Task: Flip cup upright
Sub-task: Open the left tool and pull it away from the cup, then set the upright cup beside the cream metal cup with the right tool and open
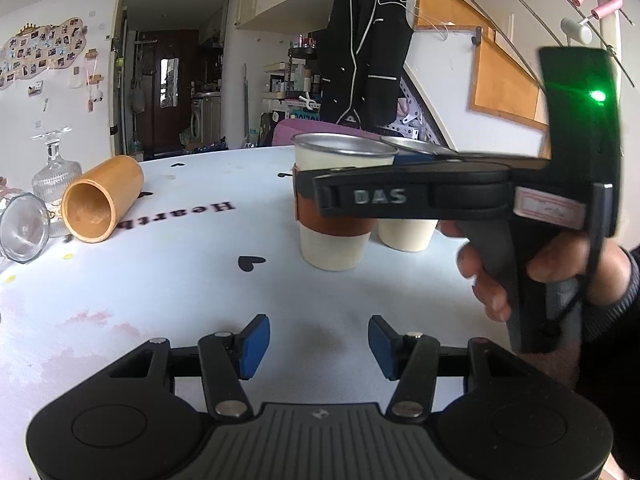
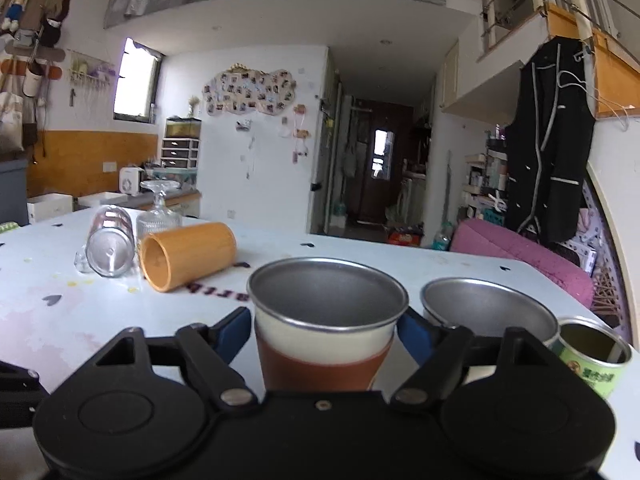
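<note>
Glass comes first at the far left of the left wrist view: a clear tumbler (image 1: 24, 227) lies on its side, a ribbed stemmed glass (image 1: 54, 168) stands inverted behind it, and a bamboo cup (image 1: 102, 199) lies tipped over just beside them on the pale surface (image 1: 168, 288), its mouth towards the lower left. Printed on the surface near it is the word beginning "Heartb". Right of centre, a cream cup with a brown sleeve (image 1: 335, 216) stands upright, steel rim up, with the right tool (image 2: 325, 330) clenched on its sleeve; the tool's side reads "DAS". A second cream cup (image 1: 406, 236) stands upright just behind it. At the bottom of the same view the left tool (image 1: 319, 350) hangs released and empty, near the surface. At the lower right of the right wrist view an open green-labelled tin (image 2: 592, 360) shows writing too small to read. The sleeved cup seems righted, so releasing it comes next, then probably the bamboo cup.
</note>
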The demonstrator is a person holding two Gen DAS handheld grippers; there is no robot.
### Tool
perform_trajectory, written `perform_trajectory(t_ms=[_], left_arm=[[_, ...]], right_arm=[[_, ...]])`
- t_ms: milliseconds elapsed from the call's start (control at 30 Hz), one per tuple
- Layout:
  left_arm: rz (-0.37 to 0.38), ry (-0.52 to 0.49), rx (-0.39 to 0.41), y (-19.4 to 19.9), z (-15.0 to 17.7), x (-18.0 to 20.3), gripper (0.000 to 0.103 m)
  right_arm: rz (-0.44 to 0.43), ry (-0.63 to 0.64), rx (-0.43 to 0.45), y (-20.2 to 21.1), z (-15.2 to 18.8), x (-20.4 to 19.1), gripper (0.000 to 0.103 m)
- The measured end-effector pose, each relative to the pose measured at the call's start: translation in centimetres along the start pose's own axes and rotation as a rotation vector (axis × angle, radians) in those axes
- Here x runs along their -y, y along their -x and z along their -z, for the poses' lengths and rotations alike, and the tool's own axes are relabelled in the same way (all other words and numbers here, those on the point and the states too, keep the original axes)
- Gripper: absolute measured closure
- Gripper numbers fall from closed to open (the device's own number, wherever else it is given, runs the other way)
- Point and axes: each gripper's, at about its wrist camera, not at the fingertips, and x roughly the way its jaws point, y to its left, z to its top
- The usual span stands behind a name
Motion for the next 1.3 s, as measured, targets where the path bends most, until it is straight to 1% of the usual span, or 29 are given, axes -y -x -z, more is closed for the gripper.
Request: perform_trajectory(t_ms=[67,133,267,367,400,500,633,667,733,800,867,1033,1300], left_arm=[[-0.008,0.006,0.002,0.4,-0.1,-0.1,0.048],[-0.019,0.013,0.005,0.9,-0.2,-0.1,0.048],[-0.052,0.041,0.020,2.4,-0.7,-0.5,0.047],[-0.085,0.077,0.037,3.8,-1.4,-0.8,0.044],[-0.097,0.084,0.041,4.3,-1.6,-0.9,0.038],[-0.147,0.086,0.069,5.8,-1.8,-0.9,0.031],[-0.210,0.117,0.102,7.6,-1.8,-1.0,0.013],[-0.227,0.122,0.108,8.0,-1.7,-1.0,0.011],[-0.265,0.125,0.125,8.9,-1.5,-0.8,0.003],[-0.290,0.125,0.142,9.7,-1.4,-0.6,0.001],[-0.308,0.130,0.155,10.2,-1.4,-0.7,0.000],[-0.360,0.132,0.163,11.1,-1.1,-0.9,0.000],[-0.383,0.126,0.153,11.4,-0.5,-0.6,0.000]], right_arm=[[-0.029,-0.047,-0.013,0.5,0.0,0.3,0.017],[-0.038,-0.094,-0.019,1.3,-0.1,0.6,0.017],[-0.018,-0.144,-0.024,3.8,-0.2,0.7,0.015],[0.003,-0.157,-0.035,5.7,-0.1,0.6,0.008],[0.011,-0.159,-0.035,6.4,0.0,0.6,0.008],[0.030,-0.164,-0.035,8.2,0.1,0.9,0.006],[0.061,-0.161,-0.034,10.0,-0.1,1.3,0.006],[0.068,-0.159,-0.032,10.4,-0.1,1.4,0.005],[0.080,-0.147,-0.028,11.2,-0.1,1.4,0.002],[0.091,-0.130,-0.026,11.9,0.0,1.3,0.002],[0.095,-0.114,-0.027,12.5,0.1,1.3,0.000],[0.112,-0.114,-0.029,13.6,0.5,1.2,0.000],[0.110,-0.094,-0.012,14.9,0.4,0.7,0.000]])
